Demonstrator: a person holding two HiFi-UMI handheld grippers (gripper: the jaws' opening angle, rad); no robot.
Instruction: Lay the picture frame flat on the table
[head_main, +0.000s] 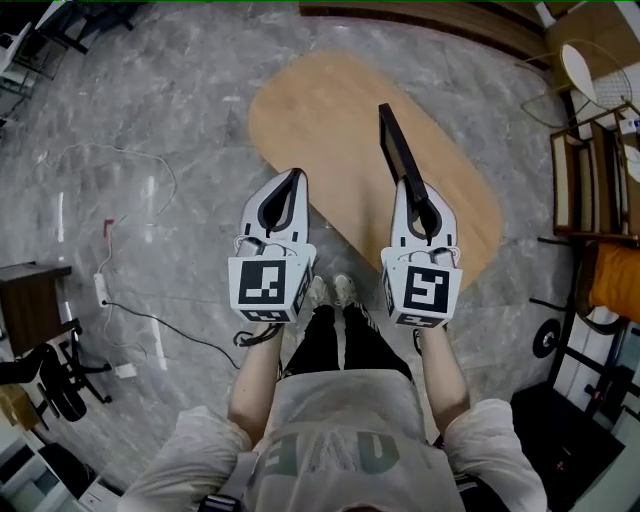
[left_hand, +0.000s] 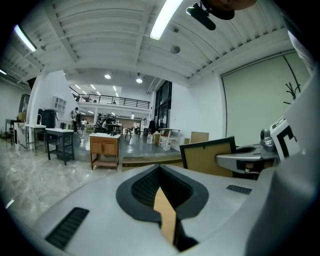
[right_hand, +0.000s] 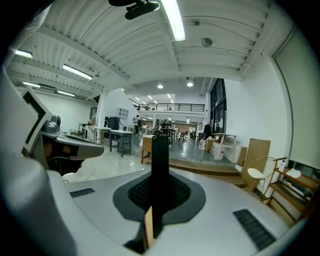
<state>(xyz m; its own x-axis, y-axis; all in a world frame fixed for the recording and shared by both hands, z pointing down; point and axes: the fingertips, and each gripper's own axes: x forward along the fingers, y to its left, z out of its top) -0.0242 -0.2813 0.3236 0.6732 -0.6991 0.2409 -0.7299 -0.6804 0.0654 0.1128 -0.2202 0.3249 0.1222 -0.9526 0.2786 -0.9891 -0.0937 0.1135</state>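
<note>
Picture frame (head_main: 398, 150): held edge-on in clamped right gripper (head_main: 418, 205) jaws; left gripper (head_main: 293, 180) jaws closed, empty; best tipped slowly flat onto bench (head_main: 330, 110).

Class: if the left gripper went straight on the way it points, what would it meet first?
Probably the wooden table, which lies ahead of and below the left gripper; depth is unclear. The picture frame stands off to its right.

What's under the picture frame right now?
The oval wooden table lies below the picture frame, held edge-up in the right tongs. The frame hides its own strip of tabletop.
</note>
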